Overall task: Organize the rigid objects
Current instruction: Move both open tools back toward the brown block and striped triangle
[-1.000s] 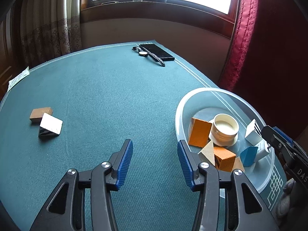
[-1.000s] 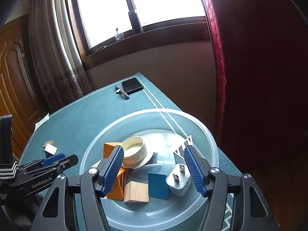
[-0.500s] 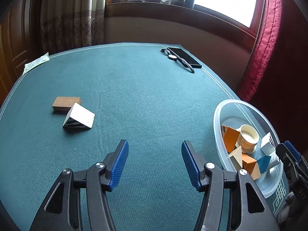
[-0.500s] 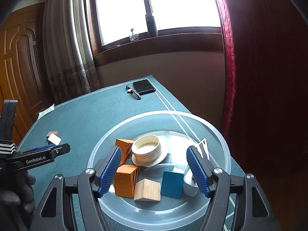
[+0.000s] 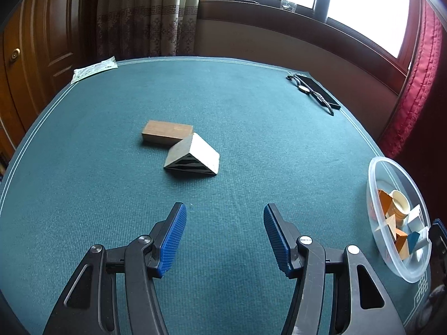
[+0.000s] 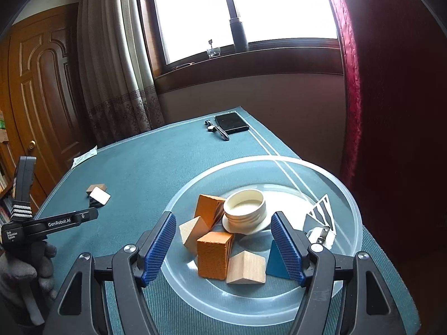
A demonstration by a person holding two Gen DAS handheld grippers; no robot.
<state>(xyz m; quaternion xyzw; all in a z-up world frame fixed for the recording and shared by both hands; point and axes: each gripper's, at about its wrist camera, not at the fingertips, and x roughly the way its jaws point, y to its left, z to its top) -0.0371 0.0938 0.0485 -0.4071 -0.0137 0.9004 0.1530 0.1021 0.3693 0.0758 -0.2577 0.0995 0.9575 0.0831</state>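
Observation:
A brown wooden block (image 5: 167, 133) and a white wedge with a black striped end (image 5: 192, 157) lie touching on the green table, ahead of my left gripper (image 5: 223, 237), which is open and empty. They also show far left in the right wrist view: block (image 6: 97, 187), wedge (image 6: 99, 196). My right gripper (image 6: 223, 247) is open and empty above a clear plastic bowl (image 6: 353, 206) holding orange blocks (image 6: 213, 252), wooden blocks (image 6: 245, 268), a blue wedge (image 6: 276, 261), a cream lid (image 6: 245, 206) and a white striped wedge (image 6: 321, 212). The bowl shows at the right in the left wrist view (image 5: 375, 167).
A black phone (image 5: 318, 90) and a wristwatch (image 5: 303, 88) lie at the table's far right corner. A paper slip (image 5: 93, 68) lies at the far left edge. A red curtain (image 5: 416, 83) hangs right of the table. The left gripper's body (image 6: 50, 223) shows in the right wrist view.
My left gripper has swung left from the bowl toward the brown block and white wedge, which now lie ahead. My right gripper has risen slightly over the bowl. Both stay open.

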